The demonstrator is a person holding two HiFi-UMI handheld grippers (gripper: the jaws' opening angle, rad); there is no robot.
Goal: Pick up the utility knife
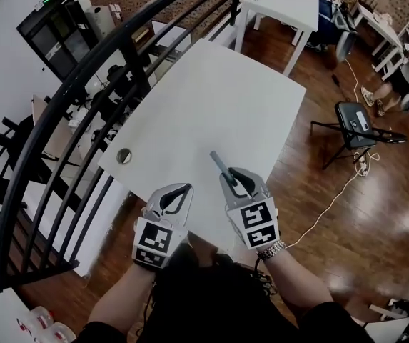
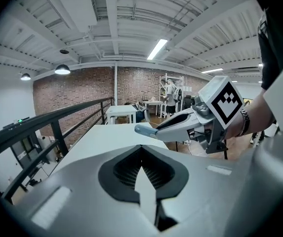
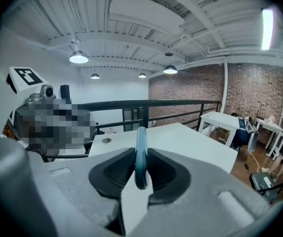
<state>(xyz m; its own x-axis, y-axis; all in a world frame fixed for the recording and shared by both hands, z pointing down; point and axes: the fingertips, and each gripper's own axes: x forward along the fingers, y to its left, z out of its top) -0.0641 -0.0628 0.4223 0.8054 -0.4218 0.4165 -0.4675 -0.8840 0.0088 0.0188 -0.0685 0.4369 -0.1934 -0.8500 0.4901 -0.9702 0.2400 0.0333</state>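
Note:
The utility knife (image 1: 220, 164) is a slim blue-grey handle that sticks forward out of my right gripper (image 1: 231, 178), which is shut on it above the near edge of the white table (image 1: 218, 91). In the right gripper view the knife (image 3: 141, 154) stands on edge, pinched between the pads. My left gripper (image 1: 182, 191) hovers just left of it, jaws together and empty. From the left gripper view the knife's end (image 2: 144, 130) pokes out of the right gripper (image 2: 159, 131) to the right, with the left gripper's (image 2: 141, 150) tips meeting.
A round metal grommet (image 1: 124, 156) sits in the table's left corner. A black railing (image 1: 83, 113) runs along the left. A second white table (image 1: 279, 2) stands beyond, and a black folding chair (image 1: 352, 122) and a white cable (image 1: 332, 199) are on the wood floor at right.

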